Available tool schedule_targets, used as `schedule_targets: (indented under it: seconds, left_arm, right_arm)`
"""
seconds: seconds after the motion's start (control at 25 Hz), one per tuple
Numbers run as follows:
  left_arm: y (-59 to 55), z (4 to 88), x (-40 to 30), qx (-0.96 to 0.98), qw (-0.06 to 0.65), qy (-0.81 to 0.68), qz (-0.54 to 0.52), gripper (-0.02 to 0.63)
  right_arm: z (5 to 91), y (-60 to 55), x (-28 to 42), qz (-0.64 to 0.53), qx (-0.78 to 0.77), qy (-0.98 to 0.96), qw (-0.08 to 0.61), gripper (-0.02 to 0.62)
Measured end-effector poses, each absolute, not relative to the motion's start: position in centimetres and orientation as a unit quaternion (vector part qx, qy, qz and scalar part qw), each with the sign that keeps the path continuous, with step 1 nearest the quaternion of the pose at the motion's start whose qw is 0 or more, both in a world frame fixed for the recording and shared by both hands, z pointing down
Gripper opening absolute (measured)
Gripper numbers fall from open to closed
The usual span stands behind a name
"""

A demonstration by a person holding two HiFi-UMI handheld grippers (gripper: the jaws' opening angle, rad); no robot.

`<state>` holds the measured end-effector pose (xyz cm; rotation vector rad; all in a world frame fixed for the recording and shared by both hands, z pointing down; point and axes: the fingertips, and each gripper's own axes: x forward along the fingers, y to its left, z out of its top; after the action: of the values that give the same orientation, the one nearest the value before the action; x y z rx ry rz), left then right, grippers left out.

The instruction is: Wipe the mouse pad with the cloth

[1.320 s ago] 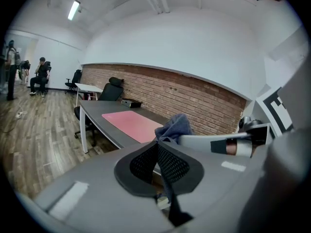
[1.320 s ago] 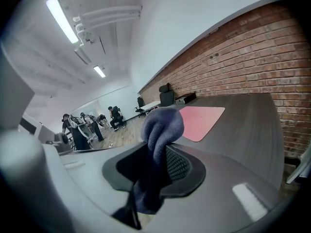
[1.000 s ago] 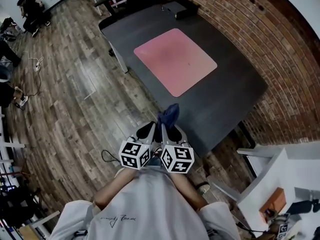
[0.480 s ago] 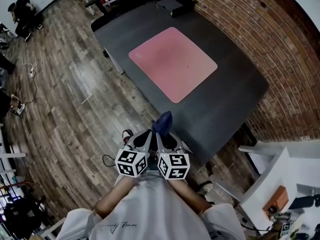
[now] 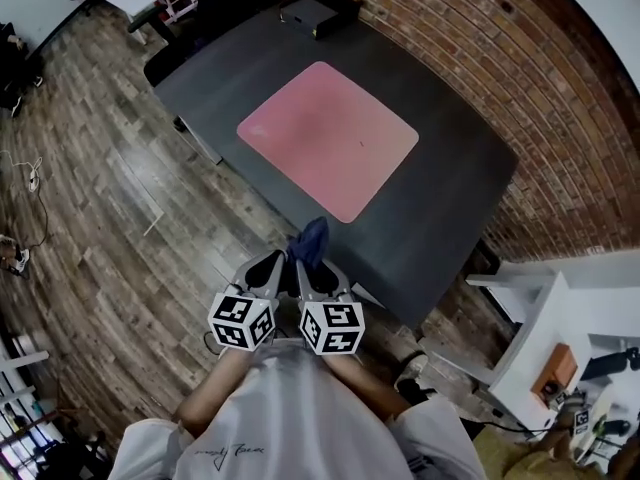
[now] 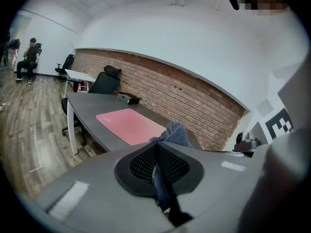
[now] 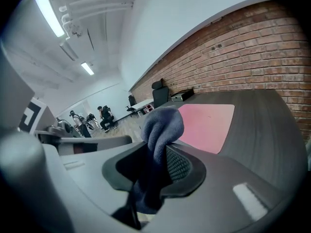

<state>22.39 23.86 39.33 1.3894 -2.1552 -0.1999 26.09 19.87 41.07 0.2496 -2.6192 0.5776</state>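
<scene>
Looking steeply down, a pink mouse pad (image 5: 328, 140) lies flat in the middle of a dark grey table (image 5: 440, 208). On the person's side of the mouse pad, about at the table's edge and clear of the pad, a bunched blue cloth (image 5: 308, 240) sticks up between two hand-held grippers set side by side.

The left gripper (image 5: 276, 263) has its jaws pressed together, with a strip of the cloth caught between the meshed pads. The right gripper (image 5: 308, 268) is clamped on the same cloth, a thick fold bulging above its jaws. Each gripper carries a cube with black-and-white square markers on the side away from the mouse pad.

Past the far corner of the mouse pad a small black box (image 5: 318, 13) rests on the table. A red brick wall (image 5: 520, 58) runs along the far side of the mouse pad, and a wooden plank floor (image 5: 90, 198) spreads on the opposite side.
</scene>
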Motion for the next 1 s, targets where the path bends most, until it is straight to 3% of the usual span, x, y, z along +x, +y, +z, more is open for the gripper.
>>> schedule_targets:
  seconds: [0.52,1.0]
  left_arm:
    - [26.9,37.0,14.5,0.616,0.260,-0.738,-0.091,0.012]
    - [24.7,37.0,13.0,0.668,0.252,-0.698,-0.051,0.015]
  right_arm:
    - [40.3,25.3,17.7,0.232,0.137,-0.944,0.191,0.104]
    - [39.9,22.7,16.3,0.240,0.205,-0.935,0.164,0.106]
